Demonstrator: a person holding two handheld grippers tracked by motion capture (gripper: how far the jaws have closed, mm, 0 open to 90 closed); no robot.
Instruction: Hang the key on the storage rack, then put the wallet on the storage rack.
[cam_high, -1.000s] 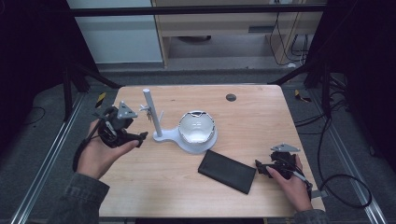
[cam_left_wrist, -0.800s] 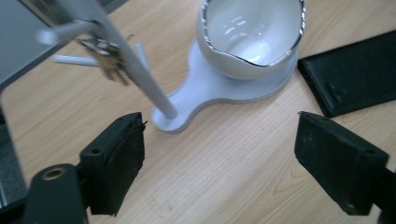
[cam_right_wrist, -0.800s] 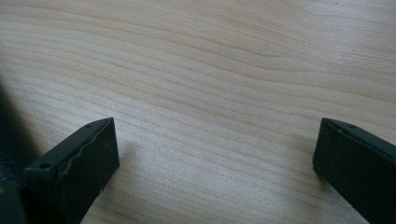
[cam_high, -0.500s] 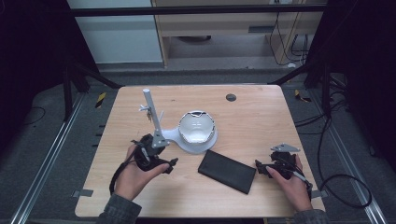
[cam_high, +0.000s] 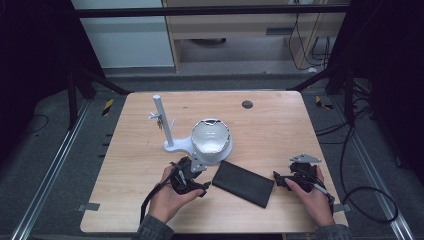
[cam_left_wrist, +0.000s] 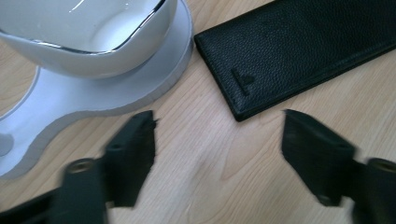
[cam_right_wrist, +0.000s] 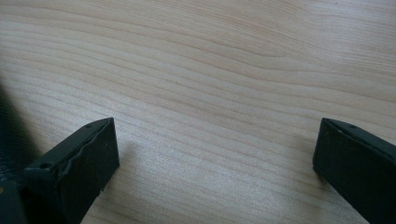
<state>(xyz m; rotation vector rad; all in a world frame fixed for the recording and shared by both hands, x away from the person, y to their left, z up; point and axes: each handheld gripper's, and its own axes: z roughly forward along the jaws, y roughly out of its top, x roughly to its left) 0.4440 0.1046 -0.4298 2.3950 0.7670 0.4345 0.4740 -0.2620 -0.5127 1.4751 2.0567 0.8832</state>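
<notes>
wallet: black wallet (cam_high: 243, 183) flat on tabletop (cam_high: 270, 125), near front edge, between both grippers
long axis: diagonal, far-left to near-right
left gripper (cam_left_wrist: 217, 140): jaws apart, just been closing, empty, just beside wallet's corner
right gripper (cam_right_wrist: 215, 154): wide apart, empty

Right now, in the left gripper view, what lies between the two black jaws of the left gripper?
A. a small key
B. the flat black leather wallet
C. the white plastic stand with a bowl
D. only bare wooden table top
D: the left gripper has bare wooden table top between its jaws; the flat black leather wallet lies just beyond them, untouched.
</notes>
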